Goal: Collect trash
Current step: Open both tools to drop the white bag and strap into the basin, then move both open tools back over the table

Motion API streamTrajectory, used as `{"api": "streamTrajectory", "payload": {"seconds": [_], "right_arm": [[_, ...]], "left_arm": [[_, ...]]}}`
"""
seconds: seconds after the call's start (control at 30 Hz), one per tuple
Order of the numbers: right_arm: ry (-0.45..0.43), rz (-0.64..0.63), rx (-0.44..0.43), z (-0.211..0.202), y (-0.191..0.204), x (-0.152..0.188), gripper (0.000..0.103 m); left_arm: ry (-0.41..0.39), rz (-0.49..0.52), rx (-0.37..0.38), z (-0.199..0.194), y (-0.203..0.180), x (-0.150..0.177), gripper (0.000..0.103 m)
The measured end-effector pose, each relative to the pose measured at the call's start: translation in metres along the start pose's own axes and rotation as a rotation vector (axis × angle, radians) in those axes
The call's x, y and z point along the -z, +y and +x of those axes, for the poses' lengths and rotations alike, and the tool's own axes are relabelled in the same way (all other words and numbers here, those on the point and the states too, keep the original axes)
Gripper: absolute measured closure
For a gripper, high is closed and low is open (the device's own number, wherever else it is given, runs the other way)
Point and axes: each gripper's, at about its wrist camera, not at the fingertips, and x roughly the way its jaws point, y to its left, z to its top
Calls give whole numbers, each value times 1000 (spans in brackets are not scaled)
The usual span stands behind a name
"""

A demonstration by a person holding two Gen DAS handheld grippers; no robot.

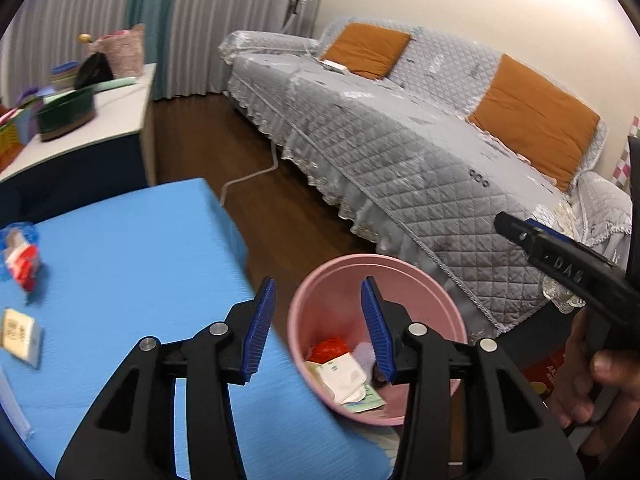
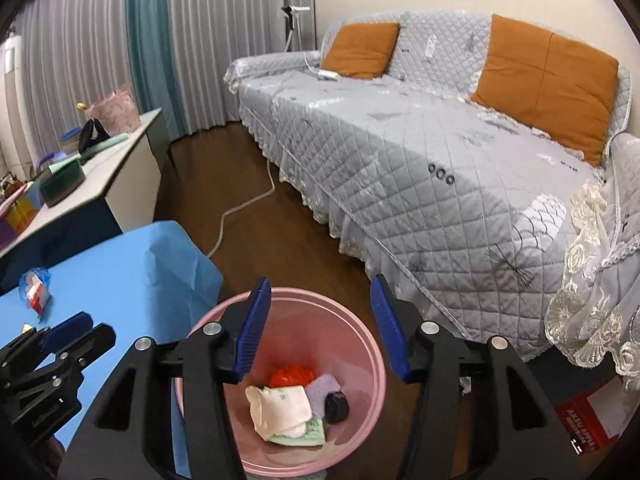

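Over the pink bin (image 2: 280,384) beside the table's right edge, I hold both grippers tilted down. My right gripper (image 2: 318,330) hangs straight above the bin's mouth. My left gripper (image 1: 318,328) sits above the gap between the table edge and the bin's near rim. In the left wrist view my right hand (image 1: 592,376) shows at the lower right, wrapped around its gripper's handle.

The table (image 1: 132,256) wears a blue cover. Near its left edge lie a red and white packet (image 1: 24,266) in clear blue wrap and, closer to me, a small cream box (image 1: 20,336); both are well apart from the bin. The bin stands on the dark wood floor (image 2: 280,232) and holds a red crumpled wrapper (image 2: 290,376), a white pouch (image 2: 280,408), a greenish packet (image 2: 310,434), a grey-lilac cloth (image 2: 324,394) and a dark lump (image 2: 336,408). Beyond it stretches a sofa (image 2: 420,152) under a grey quilted cover with two orange cushions (image 2: 548,80). A white cable (image 2: 244,208) trails across the floor. A white sideboard (image 2: 120,176) with clutter stands before grey curtains (image 2: 80,60). A red box (image 2: 588,424) lies on the floor at the sofa's near end.

Both grippers gape wide, their blue pads (image 2: 252,332) well apart, with nothing between them and touching nothing.
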Motion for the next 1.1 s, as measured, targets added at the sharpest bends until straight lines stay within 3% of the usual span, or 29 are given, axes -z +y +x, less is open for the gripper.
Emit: {"api": "streamTrajectory", "payload": {"seconds": [0.27, 0.53, 0.7, 0.9, 1.1], "right_arm": [[-63, -33, -82, -24, 42, -8, 50], [-92, -42, -173, -55, 96, -12, 51], [-110, -54, -233, -80, 133, -12, 50], [-130, -93, -299, -96, 181, -4, 46], [-122, -183, -359, -92, 224, 6, 45]], "left_arm": [[-70, -11, -117, -55, 54, 4, 60], [-118, -95, -332, -113, 136, 32, 60], [-75, -169, -462, -125, 192, 59, 59], [-5, -214, -542, -125, 240, 87, 58], [78, -273, -506, -110, 266, 111, 57]]}}
